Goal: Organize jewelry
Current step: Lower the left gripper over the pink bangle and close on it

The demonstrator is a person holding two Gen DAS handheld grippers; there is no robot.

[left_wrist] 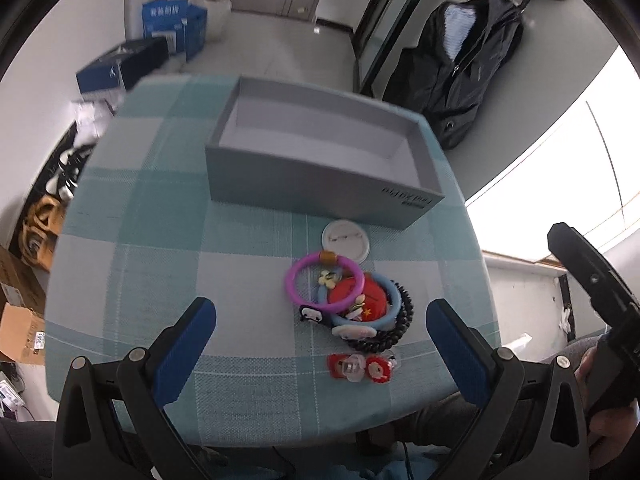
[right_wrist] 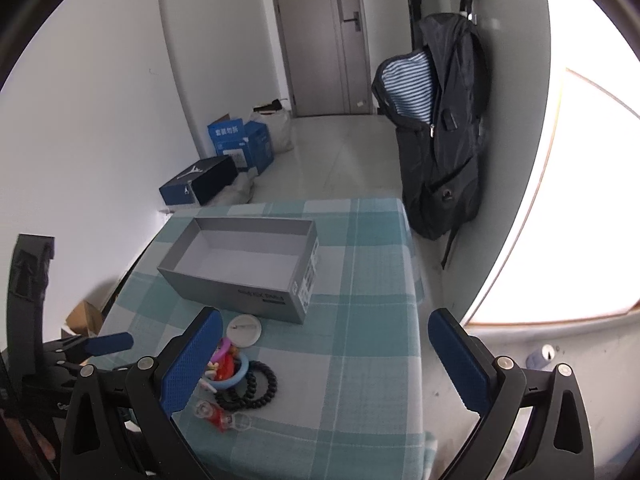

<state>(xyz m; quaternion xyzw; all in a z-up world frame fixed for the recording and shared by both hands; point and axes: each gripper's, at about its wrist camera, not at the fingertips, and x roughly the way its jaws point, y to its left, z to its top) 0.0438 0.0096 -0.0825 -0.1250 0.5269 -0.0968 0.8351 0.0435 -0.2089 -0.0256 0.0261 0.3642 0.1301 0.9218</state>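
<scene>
The right gripper's (right_wrist: 322, 364) near finger (right_wrist: 191, 366) hid part of the jewelry pile (left_wrist: 352, 304), and the small red charms (left_wrist: 360, 366) were hard to make out. A black backpack (right_wrist: 440, 128) hung by the wall. The pile lay on the checked tablecloth (left_wrist: 140, 248), just before the grey box (left_wrist: 316, 168), whose long axis ran crosswise. Both the left gripper (left_wrist: 320, 354) and the right one stood wide apart, holding nothing
</scene>
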